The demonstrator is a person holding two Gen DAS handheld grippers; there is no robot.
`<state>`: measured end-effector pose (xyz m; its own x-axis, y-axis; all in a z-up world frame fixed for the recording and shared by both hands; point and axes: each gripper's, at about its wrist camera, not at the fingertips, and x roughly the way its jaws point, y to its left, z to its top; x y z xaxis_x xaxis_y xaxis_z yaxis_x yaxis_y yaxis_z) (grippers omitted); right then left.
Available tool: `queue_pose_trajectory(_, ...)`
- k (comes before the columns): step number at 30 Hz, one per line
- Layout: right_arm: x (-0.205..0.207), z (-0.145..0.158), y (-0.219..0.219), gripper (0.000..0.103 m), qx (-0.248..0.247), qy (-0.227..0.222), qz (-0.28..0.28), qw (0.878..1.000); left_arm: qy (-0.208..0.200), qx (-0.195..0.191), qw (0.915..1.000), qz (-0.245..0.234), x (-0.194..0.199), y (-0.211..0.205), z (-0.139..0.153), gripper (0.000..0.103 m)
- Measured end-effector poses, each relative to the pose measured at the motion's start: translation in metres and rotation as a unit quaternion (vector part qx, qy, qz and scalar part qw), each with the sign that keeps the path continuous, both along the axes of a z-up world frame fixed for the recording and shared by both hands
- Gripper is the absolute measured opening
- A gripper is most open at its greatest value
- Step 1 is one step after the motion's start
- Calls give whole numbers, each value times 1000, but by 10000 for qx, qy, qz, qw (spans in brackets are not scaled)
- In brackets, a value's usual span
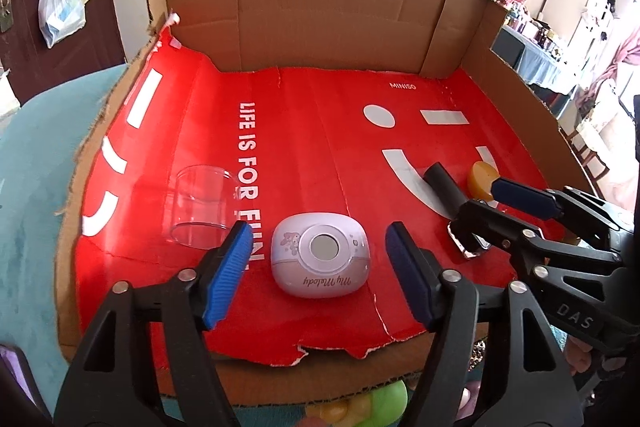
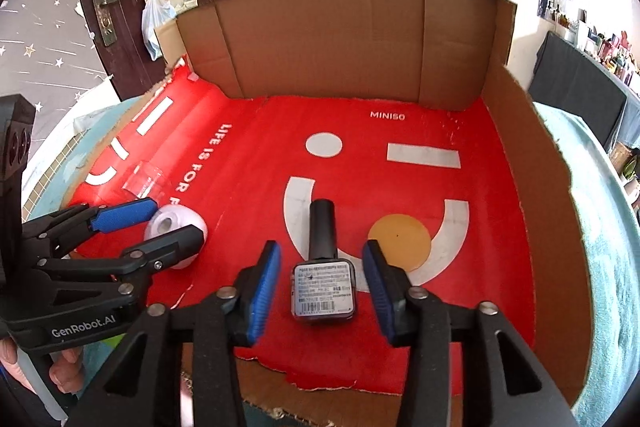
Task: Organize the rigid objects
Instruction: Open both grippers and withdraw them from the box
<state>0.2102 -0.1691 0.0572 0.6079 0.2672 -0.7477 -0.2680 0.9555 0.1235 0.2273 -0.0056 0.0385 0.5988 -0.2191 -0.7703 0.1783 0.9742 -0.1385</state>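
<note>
A flattened brown cardboard box (image 1: 340, 15) lined with a red printed paper sheet (image 1: 320, 131) carries everything. The left gripper (image 1: 320, 263) stands wide around a pale lilac rounded plastic case (image 1: 320, 257), pads clear of it. The right gripper (image 2: 322, 287) brackets a dark square nail-polish bottle (image 2: 323, 279) lying flat, untouched. A clear glass cup (image 1: 200, 207) lies left; a flat amber disc (image 2: 400, 237) sits right.
</note>
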Motion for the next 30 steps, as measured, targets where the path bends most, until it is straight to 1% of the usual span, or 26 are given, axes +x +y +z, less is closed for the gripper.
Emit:
queue_pose_trajectory(1, -1, 1, 0, 49, 3, -21, -2, 10000, -26, -1, 10000, 18, -2, 0, 2, 77)
queue_pose_trajectory(5, -10, 9, -3, 57, 74, -134, 10, 9999, -224, 54, 9997, 59, -10, 1, 12, 82)
queue_pose_trajectory(9, -21, 21, -10, 68, 269, -266, -8, 9993, -356, 34, 9993, 82, -18, 2, 20, 91)
queue_pose_trajectory(10, -24, 24, -11, 69, 302, -310, -17, 9991, -396, 32, 9992, 93, -21, 3, 22, 93)
queue_pose_trajectory(14, -38, 35, -16, 79, 444, -486, -32, 9978, -524, 23, 9986, 112, -31, 3, 29, 95)
queue_pose_trajectory(16, -43, 40, -18, 83, 496, -562, -29, 9972, -583, -19, 9982, 121, -36, 4, 32, 100)
queue_pose_trajectory(18, -50, 44, -20, 91, 539, -647, -32, 9964, -662, -55, 9977, 138, -41, 5, 36, 102)
queue_pose_trajectory(23, -66, 52, -24, 103, 677, -867, -22, 9939, -862, -93, 9961, 164, -57, 6, 45, 103)
queue_pose_trajectory(27, -80, 57, -29, 103, 772, -1059, -31, 9914, -1021, -79, 9946, 180, -70, 5, 50, 103)
queue_pose_trajectory(30, -88, 59, -29, 103, 735, -1172, 11, 9904, -1089, -134, 9939, 149, -78, 3, 52, 103)
